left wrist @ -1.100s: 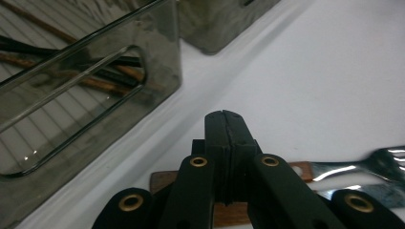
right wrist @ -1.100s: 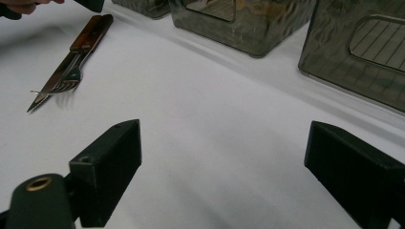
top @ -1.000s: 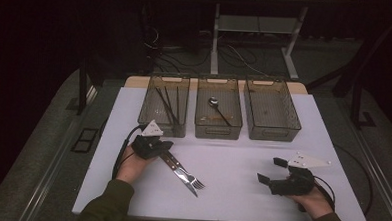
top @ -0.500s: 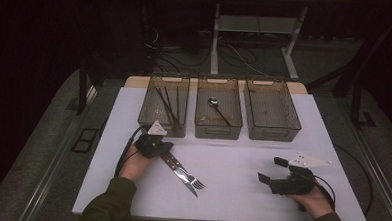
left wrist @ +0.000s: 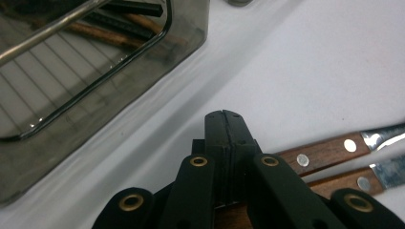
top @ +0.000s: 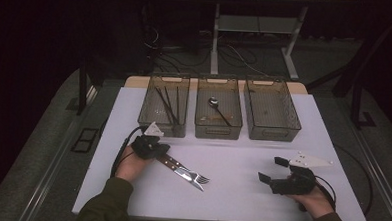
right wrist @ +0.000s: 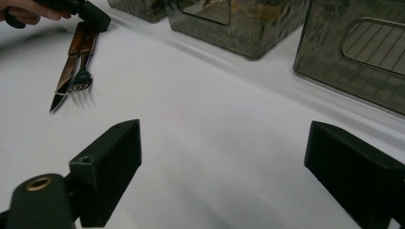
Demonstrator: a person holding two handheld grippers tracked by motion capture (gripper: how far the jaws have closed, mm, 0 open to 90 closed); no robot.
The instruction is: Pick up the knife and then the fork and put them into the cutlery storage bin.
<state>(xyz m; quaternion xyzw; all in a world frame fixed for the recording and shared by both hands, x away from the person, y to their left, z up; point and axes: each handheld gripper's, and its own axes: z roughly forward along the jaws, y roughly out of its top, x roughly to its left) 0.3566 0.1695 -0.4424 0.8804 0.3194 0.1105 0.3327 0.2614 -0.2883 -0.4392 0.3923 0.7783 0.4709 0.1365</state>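
Observation:
A knife (top: 180, 173) and a fork (top: 197, 177) with wooden handles lie side by side on the white table, tips toward the lower right. My left gripper (top: 163, 153) rests over their handle ends, its jaws pressed together with nothing between them. In the left gripper view the shut jaws (left wrist: 224, 125) sit just above the two riveted handles (left wrist: 320, 153). My right gripper (top: 273, 170) is at the right near the front edge, open and holding nothing. The right gripper view has its jaws (right wrist: 224, 143) wide apart over bare table, with the knife (right wrist: 64, 86) and fork (right wrist: 83, 71) far left.
Three smoky plastic bins stand in a row at the back. The left bin (top: 158, 126) holds dark sticks, the middle bin (top: 218, 130) holds a spoon (top: 215, 103), and the right bin (top: 272, 133) looks bare. Cables trail from both grippers.

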